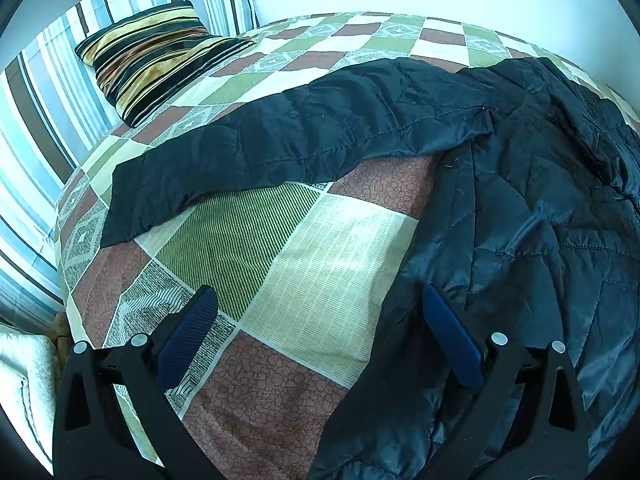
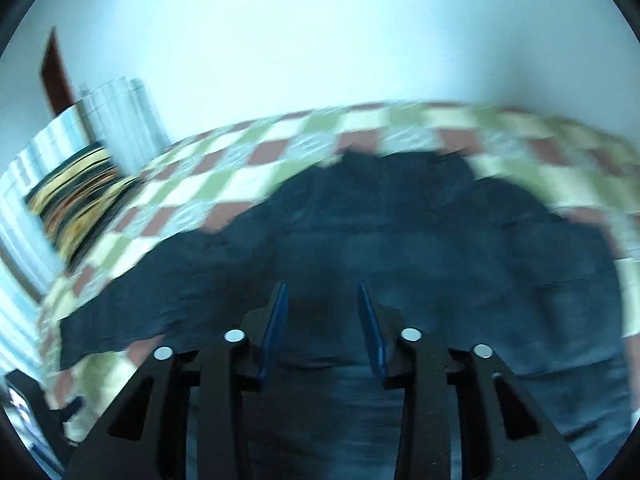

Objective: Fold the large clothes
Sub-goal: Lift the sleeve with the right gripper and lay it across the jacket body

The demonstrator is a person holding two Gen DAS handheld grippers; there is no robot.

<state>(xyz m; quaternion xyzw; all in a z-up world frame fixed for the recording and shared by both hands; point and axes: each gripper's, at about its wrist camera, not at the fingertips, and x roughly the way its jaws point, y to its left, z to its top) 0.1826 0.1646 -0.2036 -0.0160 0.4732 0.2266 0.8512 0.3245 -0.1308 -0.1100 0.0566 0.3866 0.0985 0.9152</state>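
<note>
Both hand-held grippers (image 1: pixel 320 300) (image 2: pixel 323 296) angled down, jaws apart.

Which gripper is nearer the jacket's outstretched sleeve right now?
Left, probably. The left gripper hangs open over the quilt just below the sleeve; the right gripper sits over the jacket's body, sleeve off to its left.

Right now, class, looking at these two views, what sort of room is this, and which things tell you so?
Most likely a bedroom. A bed with a checked green, brown and cream quilt fills the view, a black and gold striped velvet cushion leans on blue striped pillows, and a dark quilted jacket lies spread on the bed.
</note>
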